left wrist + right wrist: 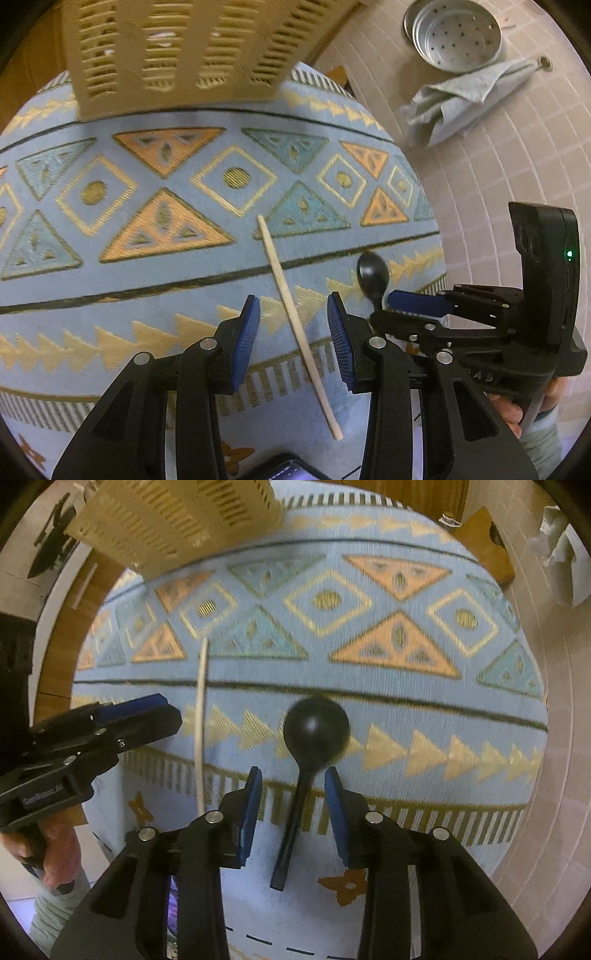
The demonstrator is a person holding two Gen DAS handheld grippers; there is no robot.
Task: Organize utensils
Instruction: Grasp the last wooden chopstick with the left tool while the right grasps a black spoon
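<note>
Two grippers hovered over patterned blue cloth point(110, 291). Left gripper point(293, 338) had fingers spread wide, straddling wooden chopstick point(291, 314) lying on cloth, blue pads apart from it on both sides. Right gripper point(293, 806) likewise spread, black spoon point(310, 746) handle between pads, not touched, bowl pointing away. Chopstick lay left of spoon, near but apart. Beige slotted basket point(173, 55) stood at far edge of cloth. Metal steamer tray point(458, 33) and grey rag point(461, 99) lay on tiled floor.
</note>
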